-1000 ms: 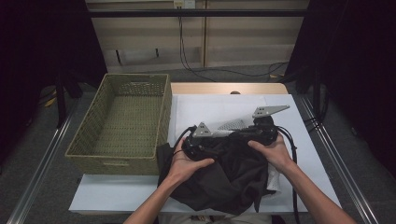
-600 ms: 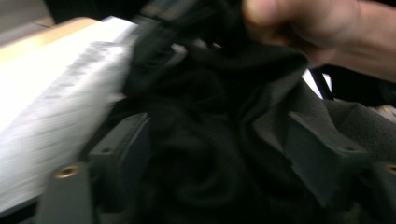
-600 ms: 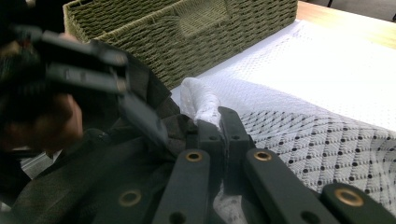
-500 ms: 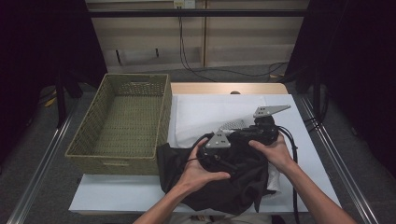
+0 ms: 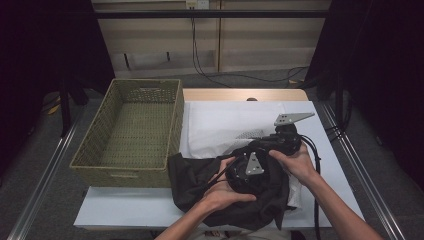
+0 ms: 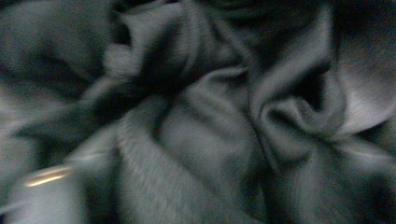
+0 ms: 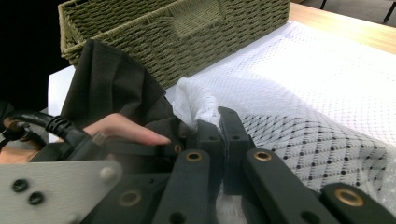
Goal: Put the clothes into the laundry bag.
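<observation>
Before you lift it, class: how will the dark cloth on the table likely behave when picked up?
Probably floppy: the dark cloth lies crumpled in soft folds and droops over the table edge. Likely light for its size, since it bunches easily. It shouldn't roll, but may sag and trail from the left tool.

Two black hand-held grippers, bare forearms
Left gripper (image 5: 248, 172) carries a grey three-cornered plate with dark screws; right gripper (image 7: 223, 135) shows black jaws with brass-coloured pivot pins, its own grey plate, and a black cable

Left gripper (image 5: 248, 170) has moved right, over the dark garment (image 5: 200, 180).
</observation>
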### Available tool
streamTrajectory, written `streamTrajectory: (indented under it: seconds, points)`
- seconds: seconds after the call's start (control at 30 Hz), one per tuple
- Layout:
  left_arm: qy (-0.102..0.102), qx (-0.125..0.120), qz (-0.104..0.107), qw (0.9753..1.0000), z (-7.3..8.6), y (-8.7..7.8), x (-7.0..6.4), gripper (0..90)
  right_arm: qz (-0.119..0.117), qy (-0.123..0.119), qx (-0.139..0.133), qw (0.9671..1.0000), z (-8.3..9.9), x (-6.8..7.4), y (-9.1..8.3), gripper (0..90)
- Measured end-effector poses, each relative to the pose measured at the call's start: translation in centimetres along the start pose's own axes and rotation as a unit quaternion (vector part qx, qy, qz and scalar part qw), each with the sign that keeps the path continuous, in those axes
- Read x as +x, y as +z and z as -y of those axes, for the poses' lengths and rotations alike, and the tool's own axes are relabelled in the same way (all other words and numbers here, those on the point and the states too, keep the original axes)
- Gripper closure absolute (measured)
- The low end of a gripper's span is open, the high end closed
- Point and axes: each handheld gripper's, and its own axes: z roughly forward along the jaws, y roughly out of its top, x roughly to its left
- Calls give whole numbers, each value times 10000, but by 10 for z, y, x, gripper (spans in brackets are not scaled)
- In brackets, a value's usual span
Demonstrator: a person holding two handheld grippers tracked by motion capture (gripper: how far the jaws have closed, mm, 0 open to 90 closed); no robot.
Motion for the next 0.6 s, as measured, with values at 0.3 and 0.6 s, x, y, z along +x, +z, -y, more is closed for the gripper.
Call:
streamTrajectory:
  seconds: [0.3, 0.6]
  points:
    - [-328, 22, -21, 9995, -13, -21, 25, 656, 35, 7, 8, 10000, -1, 0, -3, 898]
    - [-997, -302, -476, 9934, -12, -17, 56, 664, -23, -112, 46, 9999, -7, 14, 0, 898]
